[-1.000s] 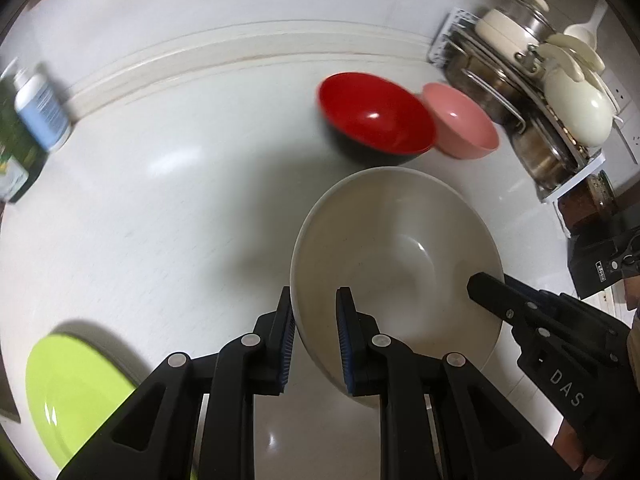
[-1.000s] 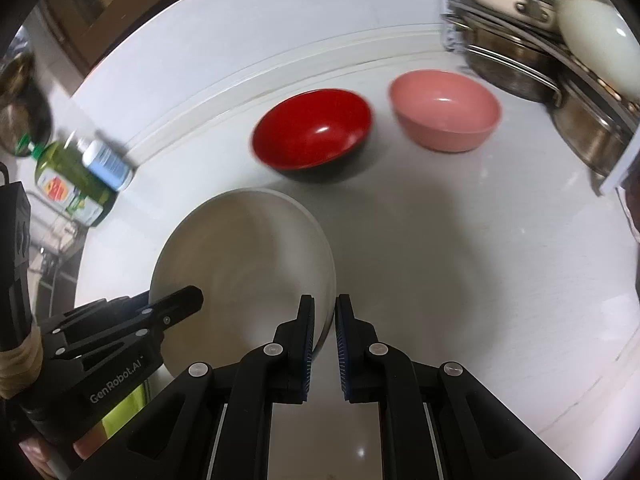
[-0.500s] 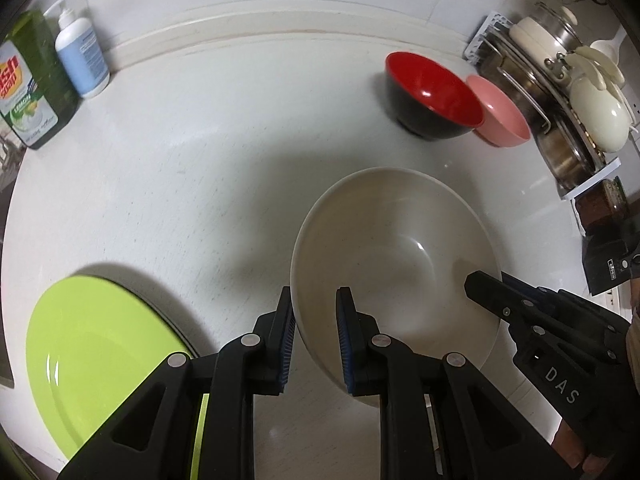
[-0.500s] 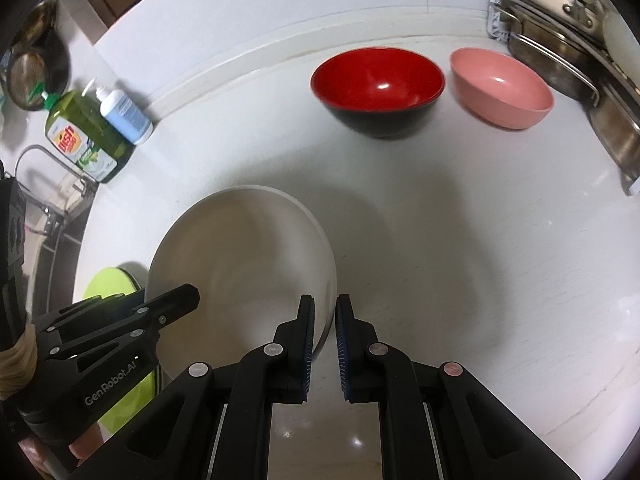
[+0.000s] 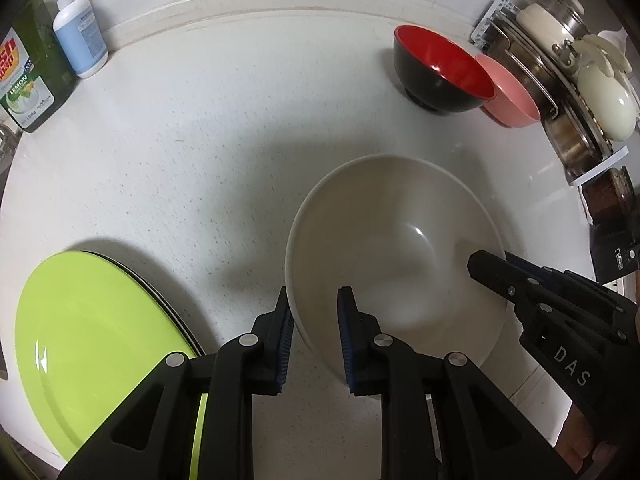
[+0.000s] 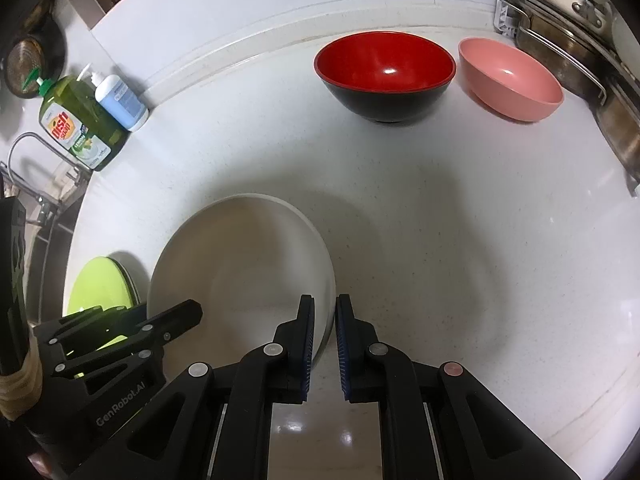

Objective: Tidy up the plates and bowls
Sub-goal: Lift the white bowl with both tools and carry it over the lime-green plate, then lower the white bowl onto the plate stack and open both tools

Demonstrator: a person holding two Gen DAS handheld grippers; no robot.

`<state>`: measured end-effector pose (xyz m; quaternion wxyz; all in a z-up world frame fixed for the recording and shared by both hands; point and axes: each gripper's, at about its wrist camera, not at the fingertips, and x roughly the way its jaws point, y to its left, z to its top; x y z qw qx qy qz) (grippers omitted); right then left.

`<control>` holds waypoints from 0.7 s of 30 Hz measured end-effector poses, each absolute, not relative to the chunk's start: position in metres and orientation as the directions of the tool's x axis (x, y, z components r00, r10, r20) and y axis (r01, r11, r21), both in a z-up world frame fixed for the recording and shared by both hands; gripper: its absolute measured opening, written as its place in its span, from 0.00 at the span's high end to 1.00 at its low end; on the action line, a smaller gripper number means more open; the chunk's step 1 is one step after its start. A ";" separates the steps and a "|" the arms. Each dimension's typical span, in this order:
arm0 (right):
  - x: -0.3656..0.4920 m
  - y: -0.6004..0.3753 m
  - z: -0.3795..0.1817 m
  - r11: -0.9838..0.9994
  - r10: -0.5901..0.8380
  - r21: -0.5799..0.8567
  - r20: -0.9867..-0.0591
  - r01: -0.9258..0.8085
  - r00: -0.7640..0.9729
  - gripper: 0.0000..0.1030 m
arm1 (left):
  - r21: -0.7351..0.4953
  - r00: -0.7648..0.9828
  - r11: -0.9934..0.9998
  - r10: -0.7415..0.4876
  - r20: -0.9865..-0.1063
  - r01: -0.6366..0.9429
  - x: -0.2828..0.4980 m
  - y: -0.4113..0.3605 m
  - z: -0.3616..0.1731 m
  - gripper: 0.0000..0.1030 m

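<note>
Tongs from both sides pinch the cream bowl (image 5: 394, 240): left tongs (image 5: 313, 334) clamp its rim at 7 o'clock, right tongs (image 6: 324, 334) its opposite edge. Beyond it on the white table (image 6: 460, 208), at 1 o'clock, a red-and-black bowl (image 6: 384, 74) sits just beside a pink bowl (image 6: 510, 78); green plates (image 5: 92, 344) lie at 8 o'clock.

I see a large off-white bowl (image 5: 396, 248), upright and empty, nearest me, its rim pinched on opposite sides by both grippers; whether it rests on the counter I cannot tell. To its left lies a lime-green plate (image 5: 96, 344) atop another plate's dark edge. Far back: red bowl with black outside (image 6: 386, 74), upright, just beside a pink bowl (image 6: 512, 78), both empty.
</note>
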<state>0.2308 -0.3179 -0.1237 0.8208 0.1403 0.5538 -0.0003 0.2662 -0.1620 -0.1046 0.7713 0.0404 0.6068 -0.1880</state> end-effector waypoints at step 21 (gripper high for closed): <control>0.223 -0.321 -0.113 0.968 0.107 0.192 -0.898 0.160 0.426 0.84 | -0.099 0.289 0.942 -0.197 -0.937 0.322 0.269 -0.150 -0.091 0.47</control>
